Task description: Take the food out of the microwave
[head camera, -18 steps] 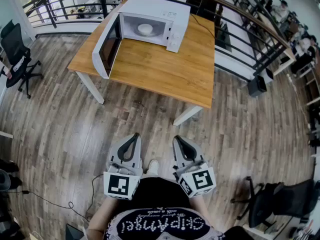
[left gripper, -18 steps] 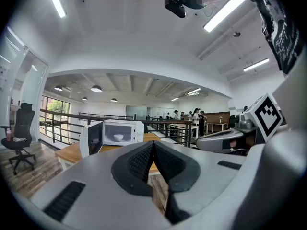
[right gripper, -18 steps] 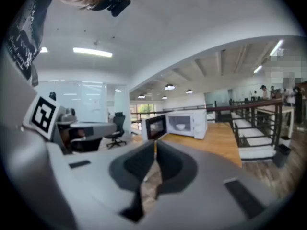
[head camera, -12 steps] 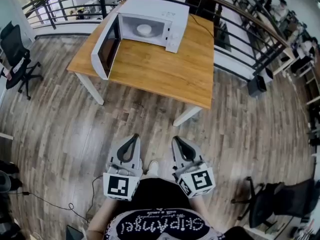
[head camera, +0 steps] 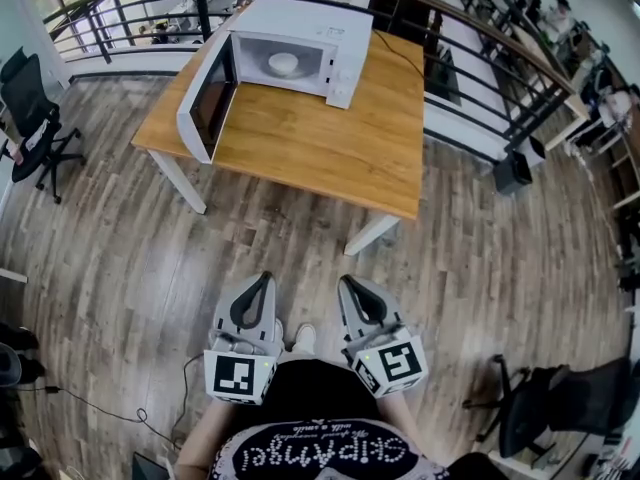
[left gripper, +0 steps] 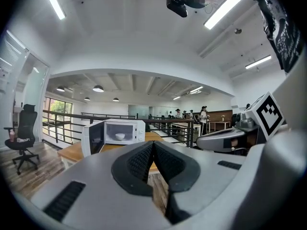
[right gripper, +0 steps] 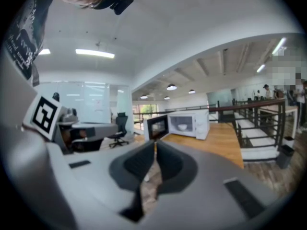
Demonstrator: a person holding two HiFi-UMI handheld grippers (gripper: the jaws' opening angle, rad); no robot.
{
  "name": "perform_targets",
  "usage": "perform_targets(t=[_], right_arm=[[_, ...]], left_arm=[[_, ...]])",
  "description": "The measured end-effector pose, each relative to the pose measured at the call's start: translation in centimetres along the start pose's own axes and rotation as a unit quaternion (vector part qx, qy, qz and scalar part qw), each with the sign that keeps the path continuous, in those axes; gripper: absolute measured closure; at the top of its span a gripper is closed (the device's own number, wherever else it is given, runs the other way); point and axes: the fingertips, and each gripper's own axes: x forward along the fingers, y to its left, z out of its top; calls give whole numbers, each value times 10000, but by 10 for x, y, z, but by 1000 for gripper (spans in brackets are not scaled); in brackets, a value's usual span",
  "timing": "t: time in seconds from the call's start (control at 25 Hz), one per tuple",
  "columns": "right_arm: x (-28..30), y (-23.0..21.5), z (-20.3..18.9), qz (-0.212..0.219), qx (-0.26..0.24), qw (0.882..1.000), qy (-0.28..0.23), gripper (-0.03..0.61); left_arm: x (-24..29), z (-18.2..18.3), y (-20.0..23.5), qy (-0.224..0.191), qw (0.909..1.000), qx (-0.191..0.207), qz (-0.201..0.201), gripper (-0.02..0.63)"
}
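Observation:
A white microwave [head camera: 300, 43] stands at the far end of a wooden table [head camera: 320, 138], its door [head camera: 205, 103] swung wide open to the left. Inside it sits a white bowl [head camera: 284, 63], also seen as the bowl [left gripper: 120, 136] in the left gripper view and the bowl [right gripper: 182, 127] in the right gripper view. My left gripper [head camera: 262, 280] and right gripper [head camera: 347, 284] are held side by side close to my body, well short of the table. Both are shut with nothing between the jaws.
A black railing [head camera: 480, 58] runs behind and to the right of the table. Office chairs stand at the left [head camera: 35, 118] and lower right [head camera: 560, 398]. A cable [head camera: 110, 403] lies on the wood floor at my left. People are at desks beyond the railing.
The view has shifted a little; the table and microwave sit slightly higher and further left in frame. Both grippers stay shut and close together near my body.

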Motion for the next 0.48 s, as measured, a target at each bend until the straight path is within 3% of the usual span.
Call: perform_targets(t=[0.48], right_arm=[[-22, -16, -19, 53, 55, 9999, 71, 540]], left_arm=[[-4, -16, -28, -43, 10000, -20, 17, 581]])
